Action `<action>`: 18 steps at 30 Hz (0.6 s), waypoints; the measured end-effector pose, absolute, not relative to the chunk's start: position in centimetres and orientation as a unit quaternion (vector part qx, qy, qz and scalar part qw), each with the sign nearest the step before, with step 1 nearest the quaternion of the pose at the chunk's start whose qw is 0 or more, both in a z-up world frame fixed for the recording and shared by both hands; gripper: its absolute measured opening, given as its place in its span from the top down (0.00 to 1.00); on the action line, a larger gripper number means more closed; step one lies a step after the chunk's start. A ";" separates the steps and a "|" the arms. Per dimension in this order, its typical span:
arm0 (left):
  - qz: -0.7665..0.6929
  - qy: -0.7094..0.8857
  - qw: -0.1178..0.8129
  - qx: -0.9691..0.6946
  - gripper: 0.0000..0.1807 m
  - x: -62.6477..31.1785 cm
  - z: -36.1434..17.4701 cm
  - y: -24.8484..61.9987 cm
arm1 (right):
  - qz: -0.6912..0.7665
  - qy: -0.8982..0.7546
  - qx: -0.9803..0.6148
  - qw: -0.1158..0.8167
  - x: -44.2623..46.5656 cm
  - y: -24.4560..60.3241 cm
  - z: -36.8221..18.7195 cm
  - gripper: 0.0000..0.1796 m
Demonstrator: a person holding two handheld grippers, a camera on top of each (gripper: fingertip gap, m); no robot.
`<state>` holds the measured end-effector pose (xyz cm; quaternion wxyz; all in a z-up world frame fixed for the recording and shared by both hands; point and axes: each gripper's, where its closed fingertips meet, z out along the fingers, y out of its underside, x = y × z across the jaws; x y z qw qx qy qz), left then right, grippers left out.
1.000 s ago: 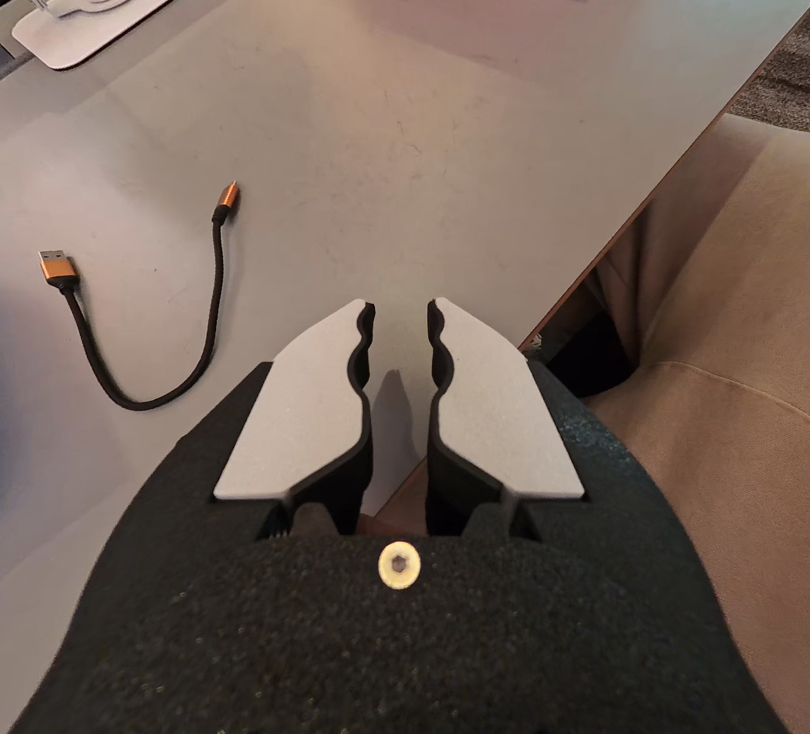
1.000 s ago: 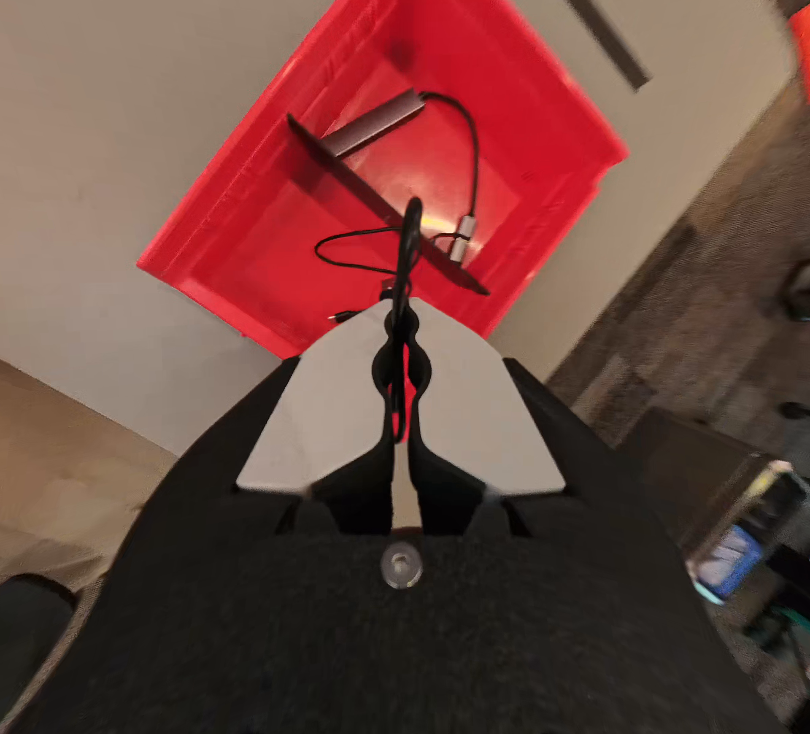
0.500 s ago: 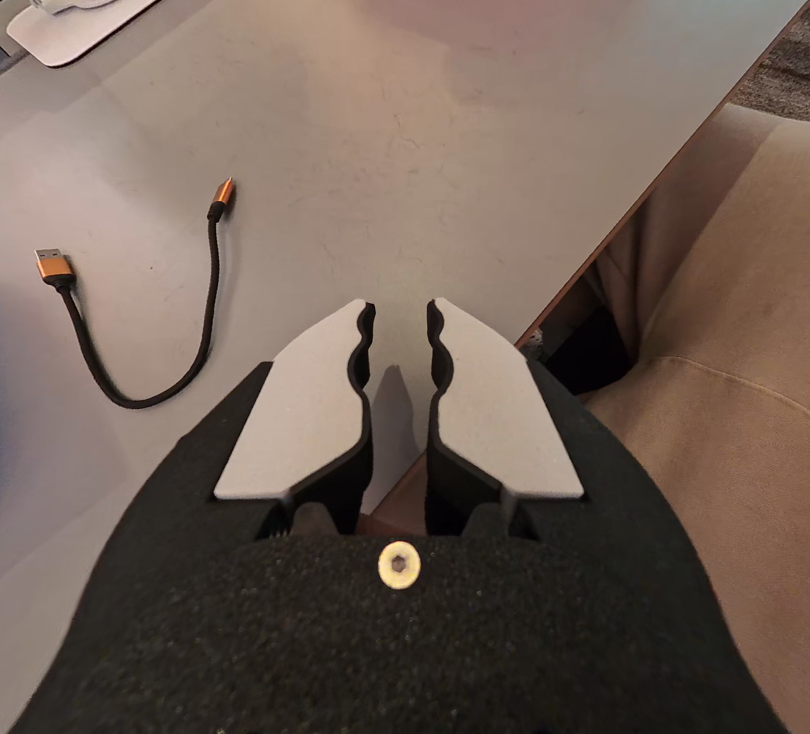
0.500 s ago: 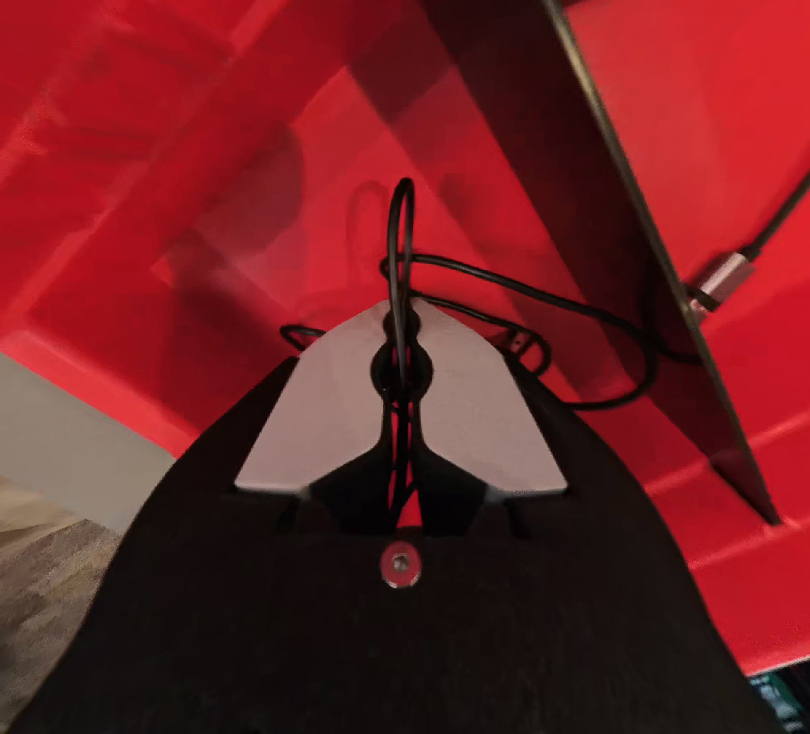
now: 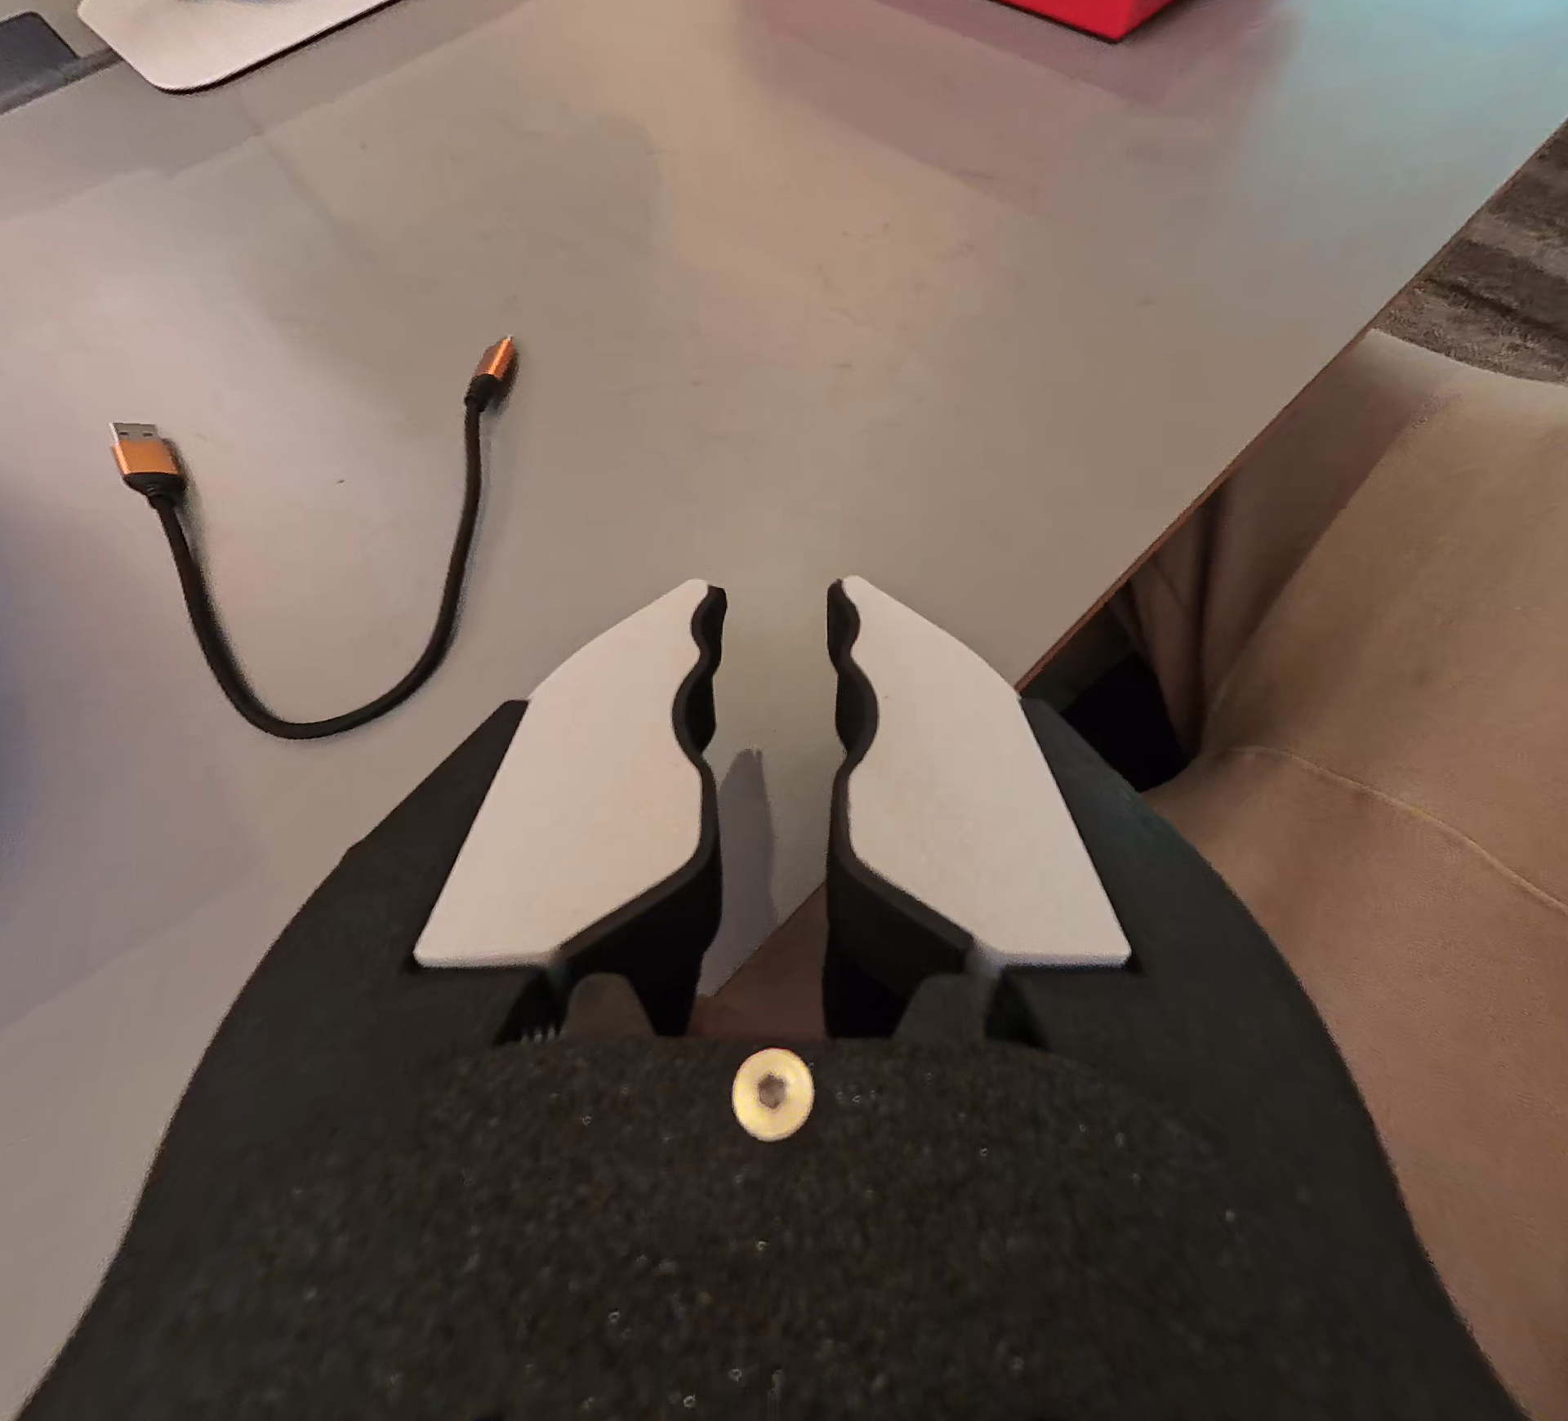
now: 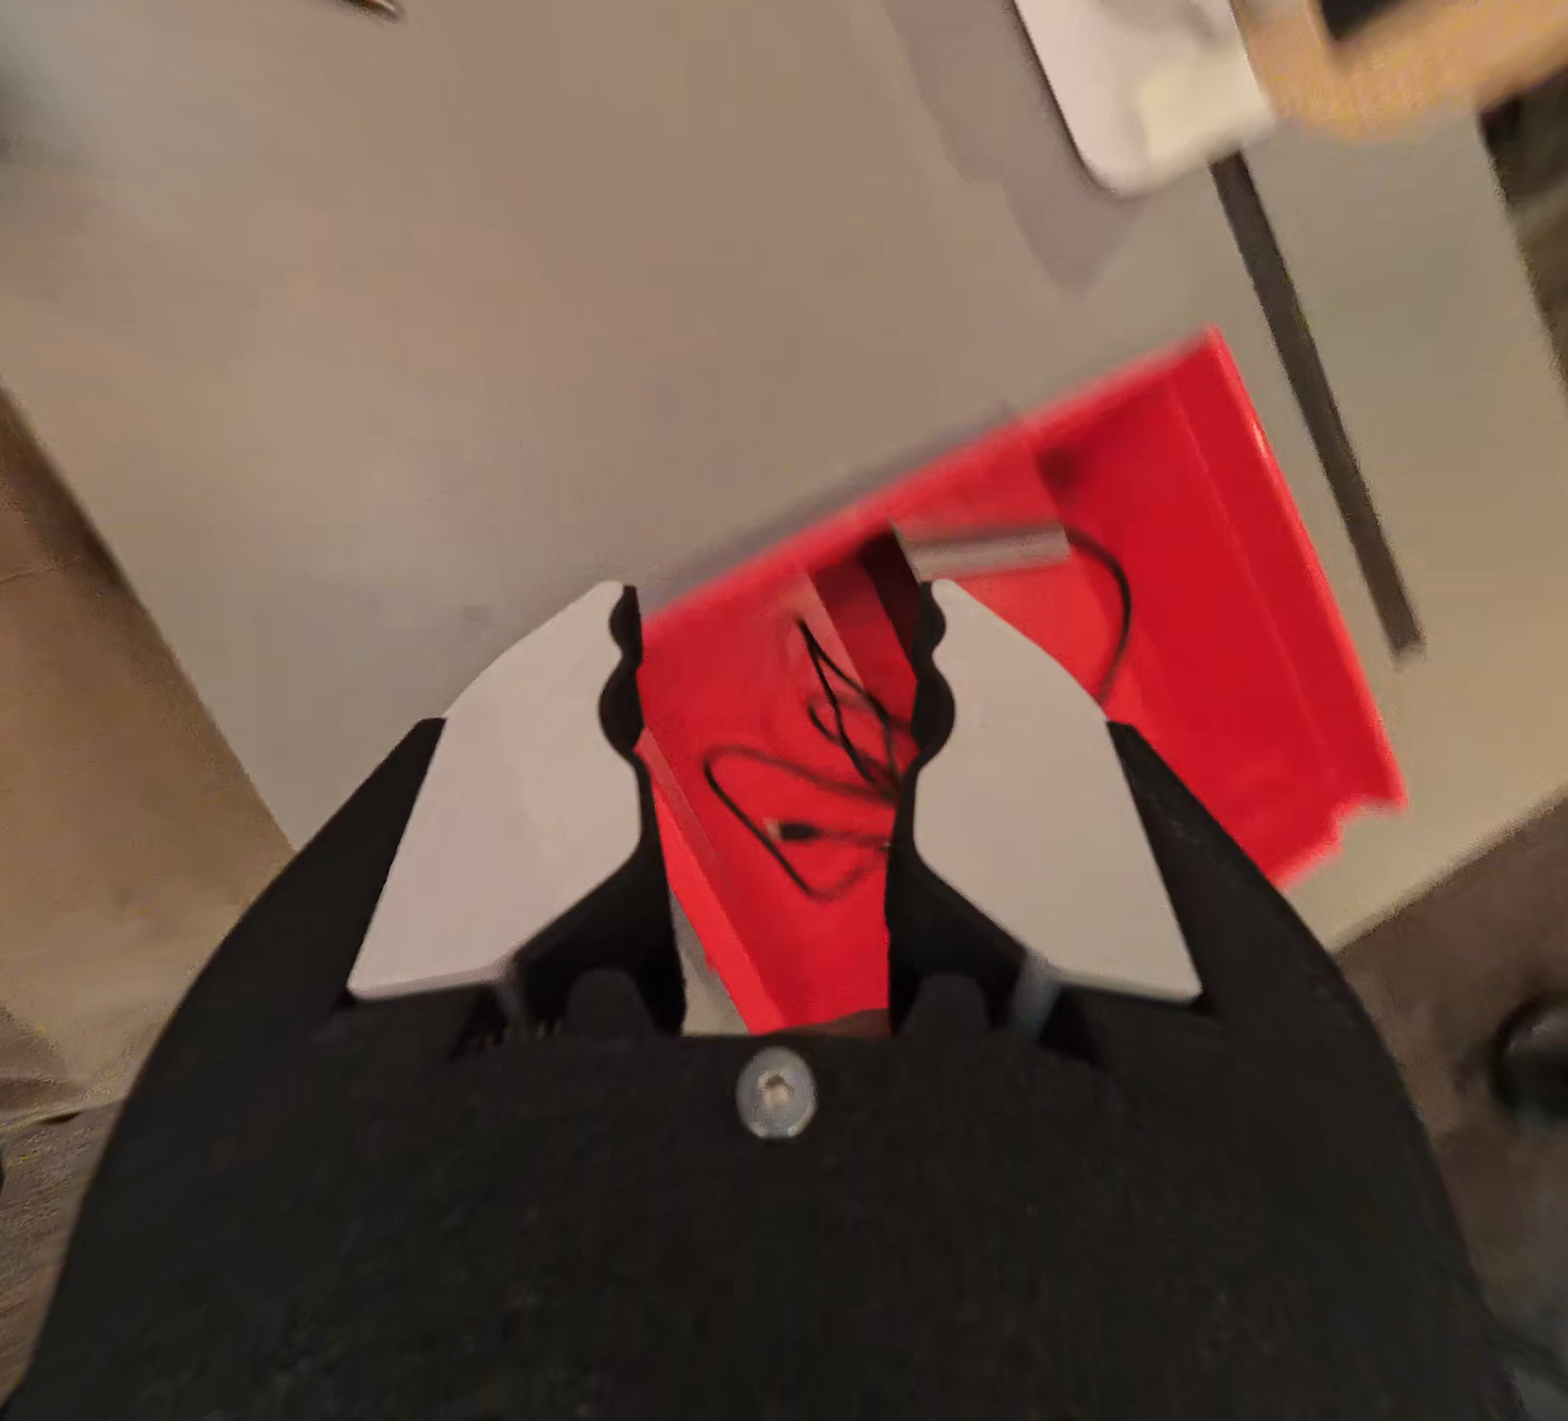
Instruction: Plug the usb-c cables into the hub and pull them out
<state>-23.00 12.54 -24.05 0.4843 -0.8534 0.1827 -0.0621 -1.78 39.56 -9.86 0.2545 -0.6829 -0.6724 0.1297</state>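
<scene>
Now | thin black cable [image 6: 814, 778] tangled in red bin [image 6: 1222, 617] | grey hub [image 6: 984, 550]

A short black braided cable [image 5: 322, 600] with orange plug shells lies in a loose U on the grey surface [image 5: 848, 235], both ends free, the small plug [image 5: 494, 362] pointing away and the wider flat plug [image 5: 142, 454] to its left. In the red bin [image 6: 1230, 617], a grey bar-shaped hub [image 6: 984, 550] leans on the dark divider, its thin black lead curving down beside it. A thin black cable [image 6: 814, 786] lies tangled in the bin's nearer compartment, one plug end free.
</scene>
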 end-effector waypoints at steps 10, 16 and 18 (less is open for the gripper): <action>-0.053 0.127 0.495 -0.858 0.87 -24.9 -23.6 10.7 | 0.128 -0.925 -0.311 0.175 -23.2 21.8 -19.2 0.58; -0.067 0.118 0.497 -0.857 0.89 -25.4 -23.4 8.9 | 0.106 -0.958 -0.235 0.127 -32.7 21.4 -24.7 0.56; -0.080 0.129 0.494 -0.856 0.88 -25.1 -23.9 8.4 | 0.083 -0.967 -0.217 0.103 -33.8 22.1 -26.5 0.57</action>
